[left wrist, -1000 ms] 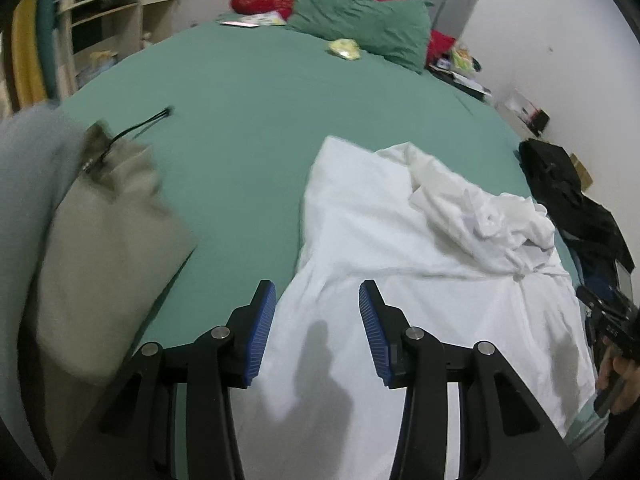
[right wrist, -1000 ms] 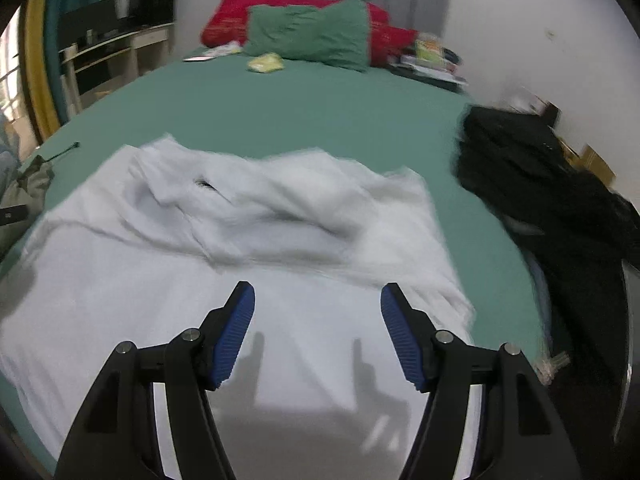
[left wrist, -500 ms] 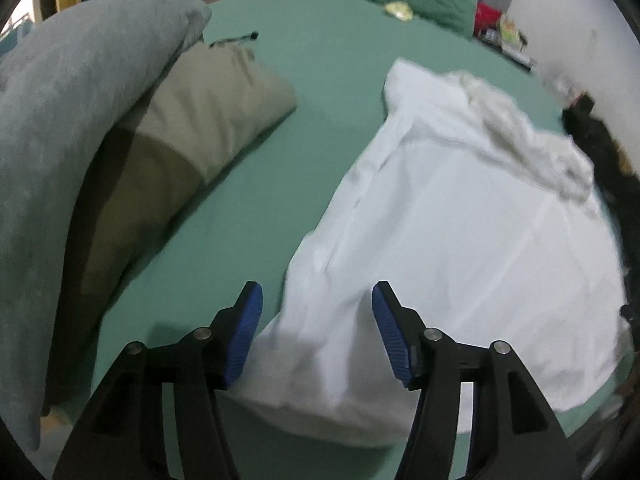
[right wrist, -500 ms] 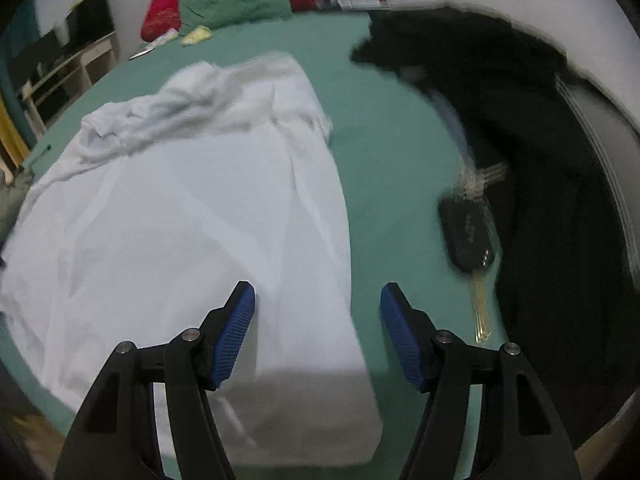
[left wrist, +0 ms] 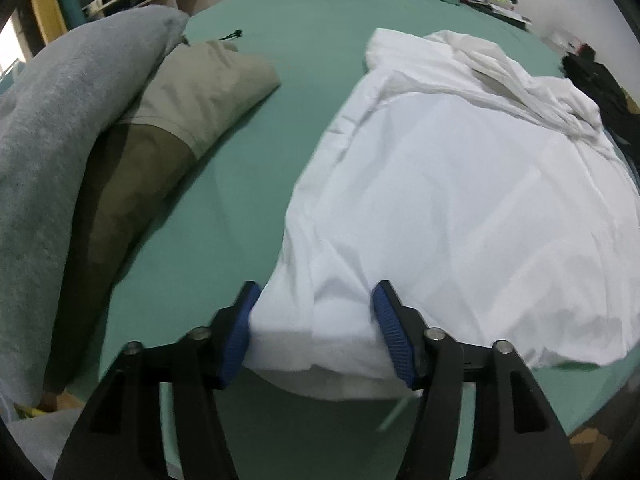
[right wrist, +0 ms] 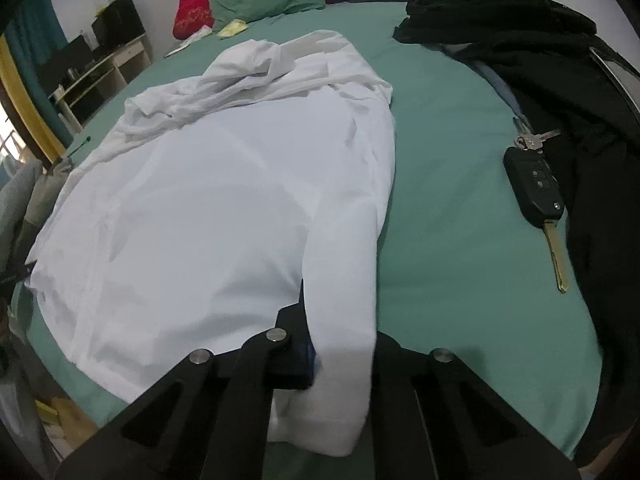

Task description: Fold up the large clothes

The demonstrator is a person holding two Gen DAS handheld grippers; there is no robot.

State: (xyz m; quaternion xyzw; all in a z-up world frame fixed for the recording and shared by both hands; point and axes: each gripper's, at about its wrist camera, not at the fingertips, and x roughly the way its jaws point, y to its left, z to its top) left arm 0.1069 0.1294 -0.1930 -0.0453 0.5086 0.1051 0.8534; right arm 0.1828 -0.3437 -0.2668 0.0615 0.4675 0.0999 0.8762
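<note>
Gripping of the white cotton shirt's (right wrist: 224,200) near hem on the green-sheeted bed (left wrist: 312,80) is underway, the right gripper (right wrist: 340,360) clamped on it, the left gripper (left wrist: 316,336) closing around it; lifting both corners evenly probably follows.

Big white shirt (left wrist: 460,184) is spread out mostly flat on the green bed sheet (left wrist: 312,52), hem at the near edge, bunched-up collar and sleeves rumpled at the far end. Near-left corner is puckered into a fold, near-right corner (right wrist: 340,344) is pinched and lifted a bit.
</note>
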